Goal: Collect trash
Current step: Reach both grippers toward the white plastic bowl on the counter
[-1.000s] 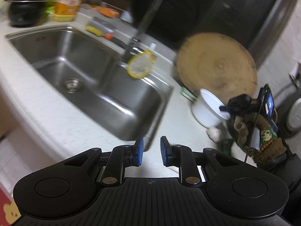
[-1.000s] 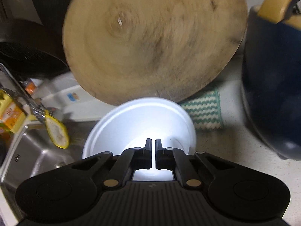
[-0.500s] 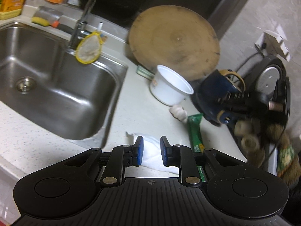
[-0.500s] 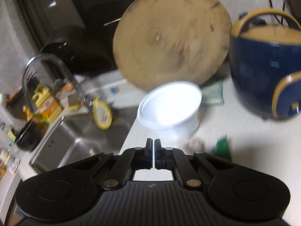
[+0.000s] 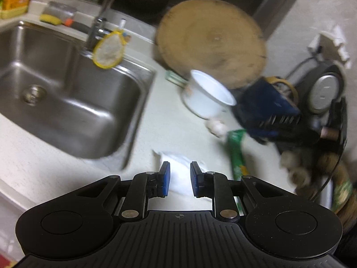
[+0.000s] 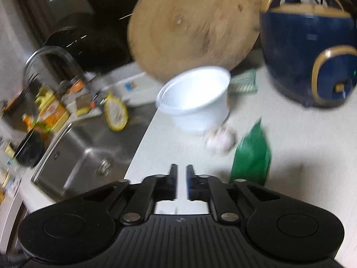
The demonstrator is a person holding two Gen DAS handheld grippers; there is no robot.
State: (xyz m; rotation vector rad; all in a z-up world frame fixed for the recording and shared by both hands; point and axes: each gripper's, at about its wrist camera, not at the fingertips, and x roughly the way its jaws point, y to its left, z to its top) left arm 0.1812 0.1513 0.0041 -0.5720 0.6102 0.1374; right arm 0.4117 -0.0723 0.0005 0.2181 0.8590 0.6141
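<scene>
Pale speckled counter [image 5: 169, 129] — steel sink [image 5: 67, 102] set in, dim kitchen.

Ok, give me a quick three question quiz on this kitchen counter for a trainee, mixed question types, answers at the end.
1. True or false: the white cup lies inside the sink.
2. Which item lies nearest the left tool? A. green wrapper B. white tissue C. blue rice cooker
3. What round wooden thing leans behind the cup?

Key: 1 false, it stands on the counter. 2 B. 3 the cutting board.
</scene>
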